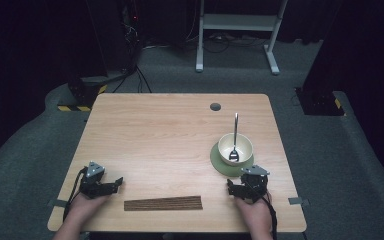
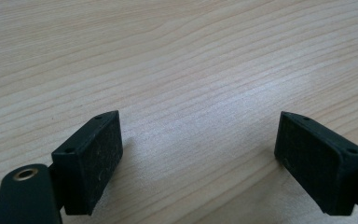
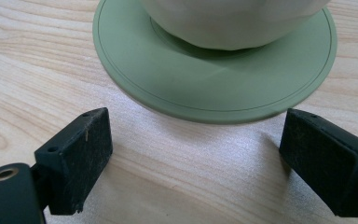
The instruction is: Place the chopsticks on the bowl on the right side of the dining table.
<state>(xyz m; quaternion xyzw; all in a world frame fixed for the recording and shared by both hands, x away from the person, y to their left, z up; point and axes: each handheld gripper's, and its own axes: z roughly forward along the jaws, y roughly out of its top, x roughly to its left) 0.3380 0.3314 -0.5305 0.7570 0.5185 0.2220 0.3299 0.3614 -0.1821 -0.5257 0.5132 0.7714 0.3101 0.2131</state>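
Green saucer point(image 3: 214, 88) under bowl point(image 1: 235, 148), just beyond gaping right claw point(image 3: 196, 163); mat point(image 1: 163, 203) nearby.

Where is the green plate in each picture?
High view: the green plate lies at the right of the table, under the cream bowl with a spoon, just beyond the right gripper.
Left gripper view: not in it; bare wood lies between the open jaws.
Right gripper view: it spans the top middle, just beyond the open jaws.
Shared landmark: the pale wood tabletop.
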